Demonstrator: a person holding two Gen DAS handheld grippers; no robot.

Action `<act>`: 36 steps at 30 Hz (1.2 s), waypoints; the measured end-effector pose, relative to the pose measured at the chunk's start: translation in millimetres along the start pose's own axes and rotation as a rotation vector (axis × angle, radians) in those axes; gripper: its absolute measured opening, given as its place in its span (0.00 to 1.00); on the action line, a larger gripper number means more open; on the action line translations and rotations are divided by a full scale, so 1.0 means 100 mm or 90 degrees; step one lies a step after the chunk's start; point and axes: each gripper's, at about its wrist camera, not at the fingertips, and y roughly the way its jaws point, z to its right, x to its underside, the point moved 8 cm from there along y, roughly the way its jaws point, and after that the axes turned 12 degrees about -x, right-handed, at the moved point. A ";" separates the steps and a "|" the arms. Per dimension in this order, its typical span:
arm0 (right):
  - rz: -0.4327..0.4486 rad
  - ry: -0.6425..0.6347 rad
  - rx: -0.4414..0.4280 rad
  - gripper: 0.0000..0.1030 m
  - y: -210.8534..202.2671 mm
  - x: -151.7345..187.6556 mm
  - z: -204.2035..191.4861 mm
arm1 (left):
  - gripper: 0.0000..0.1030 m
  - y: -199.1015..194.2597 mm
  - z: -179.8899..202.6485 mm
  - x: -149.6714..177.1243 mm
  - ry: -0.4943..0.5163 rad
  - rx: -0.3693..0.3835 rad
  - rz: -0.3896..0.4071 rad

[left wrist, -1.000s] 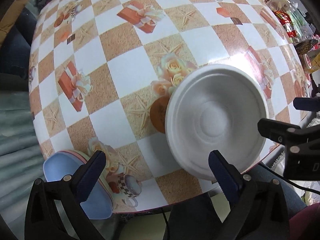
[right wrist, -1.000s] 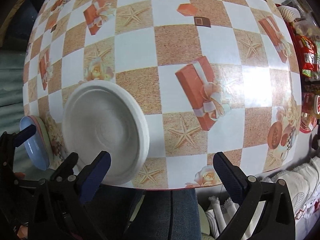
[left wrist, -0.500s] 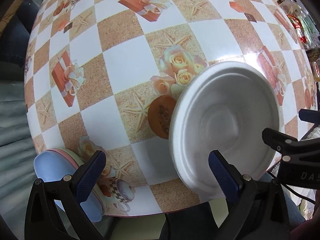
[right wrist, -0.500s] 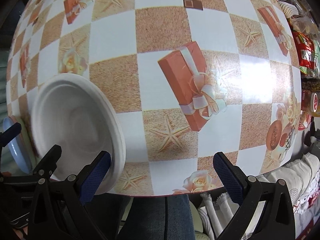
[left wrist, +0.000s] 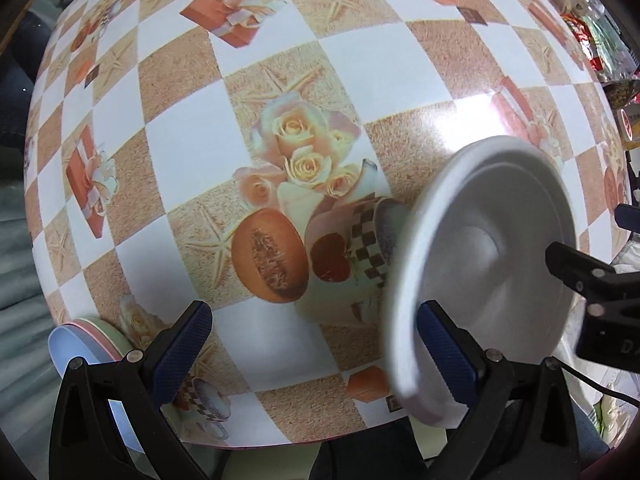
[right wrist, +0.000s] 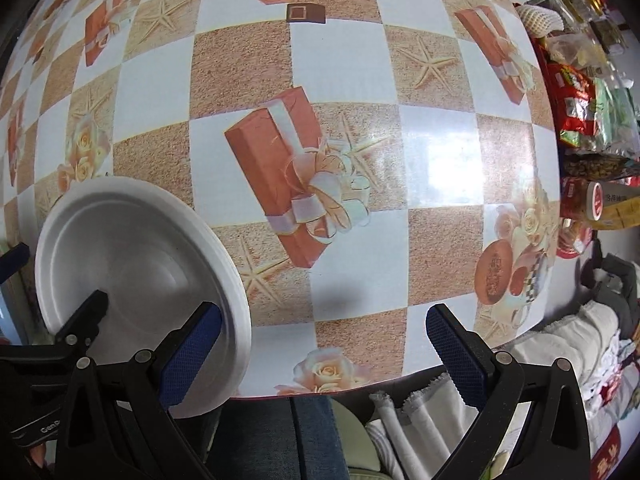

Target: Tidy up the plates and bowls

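A white plate [left wrist: 480,264] sits at the table's front edge, blurred and tilted in the left wrist view, its near rim past the edge. My left gripper [left wrist: 316,332] is open; the plate's left rim lies in front of its right finger. A stack of bowls [left wrist: 80,344], blue, pink and green, juts over the edge beside its left finger. In the right wrist view the plate [right wrist: 132,248] is at the left. My right gripper [right wrist: 324,328] is open, its left finger in front of the plate's rim, nothing between its fingers. The left gripper [right wrist: 56,280] reaches over the plate.
The checkered tablecloth [right wrist: 352,80] covers the whole table. Snack packets [right wrist: 576,100] and a bottle [right wrist: 612,204] crowd the right edge. A person's leg in jeans [right wrist: 312,432] and white cloth [right wrist: 560,340] lie below the front edge.
Both grippers have come lower and closer to the table. In the left wrist view the plate has shifted right and now looks tilted, uncovering the printed melon and cup. Both grippers stay open.
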 end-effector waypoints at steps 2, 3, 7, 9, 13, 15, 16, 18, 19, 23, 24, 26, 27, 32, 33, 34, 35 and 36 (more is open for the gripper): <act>-0.005 0.007 -0.030 1.00 0.02 0.02 0.05 | 1.00 0.03 0.13 -0.02 -0.002 0.001 -0.010; -0.008 0.009 -0.039 1.00 0.04 0.03 0.03 | 1.00 0.03 0.17 0.00 -0.005 0.003 -0.015; -0.017 0.001 -0.058 1.00 0.20 0.01 -0.02 | 1.00 0.11 0.23 0.01 -0.020 0.022 -0.031; -0.021 -0.005 -0.065 1.00 0.26 0.01 -0.03 | 1.00 0.14 0.24 0.02 -0.026 0.035 -0.033; -0.034 0.006 -0.094 1.00 0.39 0.04 -0.01 | 1.00 0.22 0.32 0.08 -0.026 0.054 -0.030; -0.040 0.012 -0.108 1.00 0.44 0.03 -0.01 | 1.00 0.24 0.33 0.05 -0.022 0.054 -0.026; -0.039 0.012 -0.107 1.00 0.45 0.04 0.00 | 1.00 0.24 0.35 0.03 -0.022 0.054 -0.025; -0.035 0.013 -0.107 1.00 0.53 0.18 -0.01 | 1.00 0.24 0.37 0.02 -0.023 0.055 -0.021; -0.033 0.013 -0.108 1.00 0.52 0.18 0.00 | 1.00 0.24 0.36 0.01 -0.024 0.055 -0.020; -0.030 0.012 -0.109 1.00 0.56 0.19 0.01 | 1.00 0.24 0.36 0.02 -0.024 0.055 -0.020; -0.029 0.013 -0.109 1.00 0.51 0.18 -0.02 | 1.00 0.24 0.37 0.02 -0.024 0.055 -0.020; -0.029 0.013 -0.109 1.00 0.52 0.18 -0.02 | 1.00 0.24 0.35 0.02 -0.023 0.055 -0.019; -0.029 0.013 -0.109 1.00 0.52 0.18 -0.01 | 1.00 0.24 0.35 0.02 -0.022 0.055 -0.019; -0.028 0.013 -0.109 1.00 0.56 0.18 0.04 | 1.00 0.22 0.35 0.01 -0.021 0.056 -0.016; -0.029 0.013 -0.109 1.00 0.56 0.19 0.04 | 1.00 0.22 0.34 0.02 -0.022 0.057 -0.015; -0.030 0.012 -0.109 1.00 0.56 0.20 0.04 | 1.00 0.21 0.34 0.02 -0.023 0.057 -0.013; -0.030 0.012 -0.109 1.00 0.52 0.17 0.00 | 1.00 0.21 0.34 0.02 -0.025 0.058 -0.012; -0.032 0.013 -0.108 1.00 0.49 0.18 -0.02 | 1.00 0.21 0.34 0.02 -0.026 0.058 -0.012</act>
